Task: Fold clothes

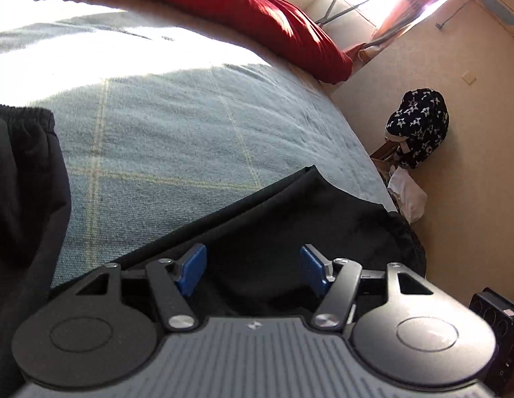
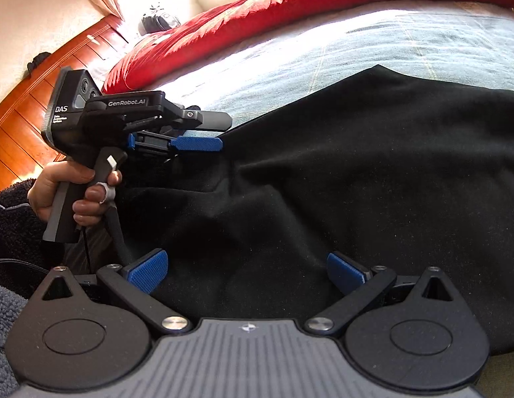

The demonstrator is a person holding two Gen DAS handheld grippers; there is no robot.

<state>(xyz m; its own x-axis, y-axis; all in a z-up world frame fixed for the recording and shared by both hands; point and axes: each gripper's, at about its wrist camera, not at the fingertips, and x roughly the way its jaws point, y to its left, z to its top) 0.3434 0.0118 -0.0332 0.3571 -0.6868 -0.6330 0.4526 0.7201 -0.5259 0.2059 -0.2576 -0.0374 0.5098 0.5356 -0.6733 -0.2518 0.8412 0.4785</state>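
A black garment (image 2: pixel 356 172) lies loosely spread and rumpled on a bed (image 1: pixel 177 139), not yet neatly folded. The left gripper (image 1: pixel 253 270) and right gripper (image 2: pixel 247 273) hover over it, fingers spread, pinching nothing.

My left claw (image 1: pixel 253 270) wears bright blue pads on black arms, over a ribbed grey body. My right claw (image 2: pixel 245 273) matches it: blue textured pads, black arms, grey housing. The garment (image 2: pixel 356 182) spread under both is plain black, with no print. The bedspread (image 1: pixel 177 132) beneath is pale blue-grey, crossed by thin yellowish lines in a wide check. The duvet (image 1: pixel 263 10) along the far edge is deep red. A navy cloth (image 1: pixel 419 126) by the wall bears white stars. The curtain (image 1: pixel 406 3) is orange-red, the headboard (image 2: pixel 28 112) reddish-brown wood.
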